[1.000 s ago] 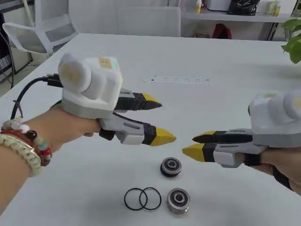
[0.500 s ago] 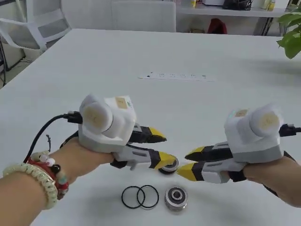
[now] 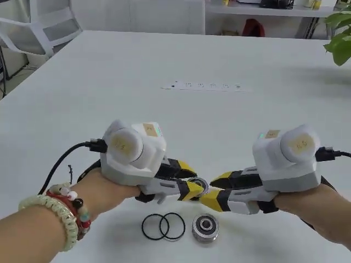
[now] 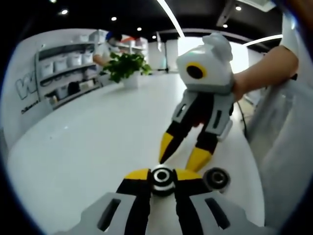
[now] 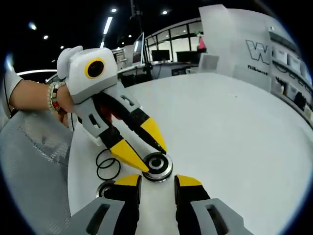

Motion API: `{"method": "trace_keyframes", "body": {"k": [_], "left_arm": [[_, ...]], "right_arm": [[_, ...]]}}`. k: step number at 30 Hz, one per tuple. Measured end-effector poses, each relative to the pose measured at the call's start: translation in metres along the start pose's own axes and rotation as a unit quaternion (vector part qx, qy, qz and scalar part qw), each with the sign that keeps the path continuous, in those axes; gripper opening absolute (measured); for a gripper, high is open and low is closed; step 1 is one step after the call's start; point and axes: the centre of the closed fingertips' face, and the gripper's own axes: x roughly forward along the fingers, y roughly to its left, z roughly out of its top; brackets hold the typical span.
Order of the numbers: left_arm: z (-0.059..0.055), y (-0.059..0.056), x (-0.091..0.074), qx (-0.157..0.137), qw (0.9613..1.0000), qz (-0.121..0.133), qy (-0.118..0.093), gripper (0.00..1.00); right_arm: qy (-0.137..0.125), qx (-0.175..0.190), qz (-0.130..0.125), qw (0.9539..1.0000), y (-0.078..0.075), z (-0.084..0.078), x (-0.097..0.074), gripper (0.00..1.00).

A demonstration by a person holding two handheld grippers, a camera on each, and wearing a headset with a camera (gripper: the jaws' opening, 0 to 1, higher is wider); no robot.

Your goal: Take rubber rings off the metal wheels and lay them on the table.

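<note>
Wheels (image 3: 206, 228) 2; rings (image 3: 174, 226) 2; left tongs (image 3: 192, 178) gripping 1.

Table (image 3: 164, 55): white, wide beyond left gripper (image 3: 193, 179) and right gripper (image 3: 213, 189).
Power strip (image 3: 201, 86): well ahead of both.
Chair (image 3: 44, 27): white, far ahead-left.
Plant (image 3: 340, 44): green, far ahead-right.
Ceiling lights (image 4: 168, 14): bright strips, dark ceiling.

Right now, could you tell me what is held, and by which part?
Left gripper clamps a small round metal wheel by its rim; right gripper holds nothing.
</note>
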Motion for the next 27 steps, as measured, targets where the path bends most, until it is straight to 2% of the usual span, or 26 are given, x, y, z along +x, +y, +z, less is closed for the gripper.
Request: {"method": "trace_keyframes", "body": {"k": [2, 3, 4, 5, 9, 15, 27], "left_arm": [[-0.0026, -0.0013, 0.0022, -0.001, 1.0, 0.0, 0.005, 0.18], [-0.0096, -0.0016, 0.0028, 0.01, 0.9997, 0.003, 0.023, 0.18], [-0.0029, -0.0035, 0.0027, 0.008, 1.0, 0.001, 0.003, 0.17], [-0.0044, -0.0027, 0.0005, 0.002, 1.0, 0.002, 0.008, 0.17], [-0.0059, -0.0019, 0.0001, -0.014, 0.9998, 0.008, 0.006, 0.15], [-0.0073, -0.0019, -0.0004, -0.016, 0.9998, 0.007, 0.007, 0.14], [-0.0083, -0.0031, -0.0012, -0.019, 0.9998, 0.005, 0.01, 0.14]], "right_arm": [[0.003, -0.005, 0.0, 1.0, 0.0017, -0.0006, 0.0019, 0.25], [0.005, -0.007, 0.0, 1.0, 0.0017, -0.0008, 0.0023, 0.25], [0.005, -0.008, -0.001, 1.0, 0.0022, -0.001, 0.003, 0.25], [0.005, -0.009, -0.002, 0.9999, 0.0021, -0.001, 0.0034, 0.25], [0.003, -0.01, -0.007, 0.9999, 0.0014, -0.0001, 0.0052, 0.27], [0.005, -0.016, -0.01, 0.9998, 0.0006, -0.0011, 0.0056, 0.21], [0.011, -0.027, 0.002, 0.9996, 0.0036, -0.0022, 0.0018, 0.15]]}}
